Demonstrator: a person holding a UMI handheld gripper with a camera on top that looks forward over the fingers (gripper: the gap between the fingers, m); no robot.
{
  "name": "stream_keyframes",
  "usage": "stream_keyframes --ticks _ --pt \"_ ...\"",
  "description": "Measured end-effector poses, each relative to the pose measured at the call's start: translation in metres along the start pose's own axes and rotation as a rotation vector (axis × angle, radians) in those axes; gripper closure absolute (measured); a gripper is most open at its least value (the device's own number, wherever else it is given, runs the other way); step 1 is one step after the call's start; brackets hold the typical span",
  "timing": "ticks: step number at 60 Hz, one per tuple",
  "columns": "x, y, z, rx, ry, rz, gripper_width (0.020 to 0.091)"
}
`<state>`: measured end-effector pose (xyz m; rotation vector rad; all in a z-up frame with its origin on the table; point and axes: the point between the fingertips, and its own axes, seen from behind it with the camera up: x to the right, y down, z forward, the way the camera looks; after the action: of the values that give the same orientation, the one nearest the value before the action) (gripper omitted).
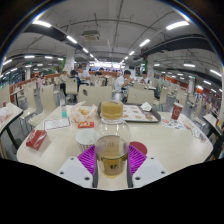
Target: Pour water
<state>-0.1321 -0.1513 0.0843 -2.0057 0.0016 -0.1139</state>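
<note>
- No brand, label or writing is legible on anything we see.
- The gripper (111, 160) points forward, level over the near edge of a pale round table (165, 140); its white fingers reach in from below, each with a magenta pad (88, 156) on its inner face.
- A clear glass jar (111, 147) stands upright between the fingers. Both pads appear to press on its sides, so we record the jaws as clamped on the jar.
- The jar is transparent, with a wide mouth, and holds an amber-brown liquid in its lower half; the upper half looks clear.
- Just beyond the jar, nearer the table's middle, stands a second clear vessel (112, 110) with a yellowish liquid in it.
- Left of that vessel sits a small teal-capped bottle (65, 113); at the table's left edge lies a red packet (37, 139).
- At the right edge stands a red cup (177, 111).
- Behind the table we see a large hall with ceiling strip lights (143, 43).
</note>
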Motion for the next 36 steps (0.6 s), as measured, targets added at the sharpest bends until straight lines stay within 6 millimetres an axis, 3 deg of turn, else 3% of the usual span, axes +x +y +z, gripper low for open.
stream_keyframes --ticks 11,20,27,36 --pt "0.056 -0.062 -0.001 0.008 0.168 -0.271 0.0718" --pt "0.085 -0.107 0.023 0.004 0.34 -0.694 0.0718" --pt "0.087 -0.126 0.048 -0.013 0.438 -1.098 0.0719" --pt "0.059 -0.128 0.074 0.011 0.471 -1.547 0.0717"
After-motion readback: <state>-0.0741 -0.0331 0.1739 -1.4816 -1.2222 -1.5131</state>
